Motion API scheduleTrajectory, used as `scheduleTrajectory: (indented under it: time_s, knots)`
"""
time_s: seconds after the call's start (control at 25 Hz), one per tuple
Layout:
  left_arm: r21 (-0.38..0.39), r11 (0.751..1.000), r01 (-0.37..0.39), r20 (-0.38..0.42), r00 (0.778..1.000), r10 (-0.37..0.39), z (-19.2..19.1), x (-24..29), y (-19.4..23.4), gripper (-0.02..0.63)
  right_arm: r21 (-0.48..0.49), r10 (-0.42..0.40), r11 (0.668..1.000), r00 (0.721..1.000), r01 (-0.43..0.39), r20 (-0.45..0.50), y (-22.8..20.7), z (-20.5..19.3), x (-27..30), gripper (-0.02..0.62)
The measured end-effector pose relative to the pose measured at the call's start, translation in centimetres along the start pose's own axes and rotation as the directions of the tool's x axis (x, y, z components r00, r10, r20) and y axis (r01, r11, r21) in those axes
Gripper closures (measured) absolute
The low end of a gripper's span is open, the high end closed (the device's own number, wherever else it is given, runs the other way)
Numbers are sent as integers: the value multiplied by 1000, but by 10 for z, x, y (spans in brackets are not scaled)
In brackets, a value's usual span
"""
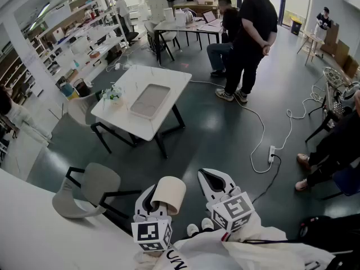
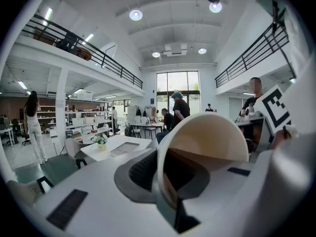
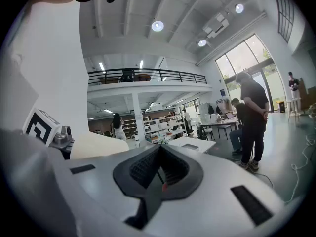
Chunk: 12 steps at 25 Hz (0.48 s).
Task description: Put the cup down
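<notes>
At the bottom of the head view, I hold the left gripper (image 1: 159,200) and the right gripper (image 1: 215,180) side by side. The cup (image 1: 169,194) sits between the left one's jaws. Ahead of them stands a table (image 1: 169,77), with a tray (image 1: 150,100) at its middle and a potted plant (image 1: 112,94) at its left edge. A chair (image 1: 90,189) stands left of the grippers, nearer than the table. Beyond the table, to the right, is a standing person (image 1: 251,32), with a seated person (image 1: 225,30) just behind. A power strip (image 1: 271,153) lies on the floor (image 1: 225,128) at right.
</notes>
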<state>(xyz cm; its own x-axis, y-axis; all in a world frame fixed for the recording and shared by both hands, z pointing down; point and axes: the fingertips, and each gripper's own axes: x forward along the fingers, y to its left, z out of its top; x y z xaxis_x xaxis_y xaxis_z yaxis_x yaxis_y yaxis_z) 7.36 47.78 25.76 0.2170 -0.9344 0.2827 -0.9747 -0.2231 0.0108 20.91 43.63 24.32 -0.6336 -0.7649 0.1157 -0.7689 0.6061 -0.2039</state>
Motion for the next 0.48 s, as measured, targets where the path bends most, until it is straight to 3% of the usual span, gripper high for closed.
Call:
scheduleTrajectory:
  time_s: [0.48]
  knots:
    - [-8, 1000, 3, -5, 1000, -3, -6, 3, 1, 560, 16, -4, 1000, 1000, 4, 9, -1, -3, 2, 592]
